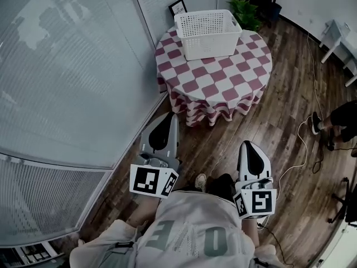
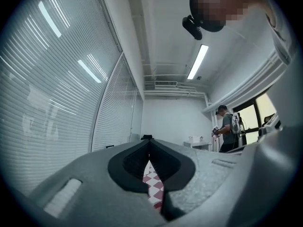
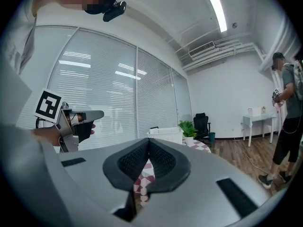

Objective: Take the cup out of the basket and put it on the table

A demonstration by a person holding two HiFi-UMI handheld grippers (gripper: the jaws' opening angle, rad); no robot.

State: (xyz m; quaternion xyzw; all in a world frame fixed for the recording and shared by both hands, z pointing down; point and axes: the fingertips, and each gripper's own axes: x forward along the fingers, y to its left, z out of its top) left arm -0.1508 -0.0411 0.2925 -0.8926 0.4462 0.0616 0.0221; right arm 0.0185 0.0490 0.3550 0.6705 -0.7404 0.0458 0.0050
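- Your basket (image 1: pixel 207 32) sits on the round table (image 1: pixel 223 85), toward the table's far edge. It's white, latticed and open at the top.
- The cup shows in no view. From here the basket's inside reads only as white mesh, so you cannot tell whether the cup lies in it.
- Your left gripper (image 1: pixel 170 117) hangs short of the table's near edge, over the wood floor (image 1: pixel 279 121). Its jaws are pressed together with nothing between them.
- Your right gripper (image 1: pixel 249 145) is also on the near side of the table, a little further back. Its jaws are closed tight too, and it holds nothing.
- Beyond the table's far edge stand a potted plant (image 1: pixel 245 11) and a small framed picture (image 1: pixel 178 6), both close behind the basket.
- To the left of the table runs a glass wall with blinds (image 1: pixel 72 66).
- To the right of the table a cable (image 1: pixel 304 144) trails over the floor, and another person (image 1: pixel 340 119) stands well apart. A white desk (image 1: pixel 337 35) sits further off.
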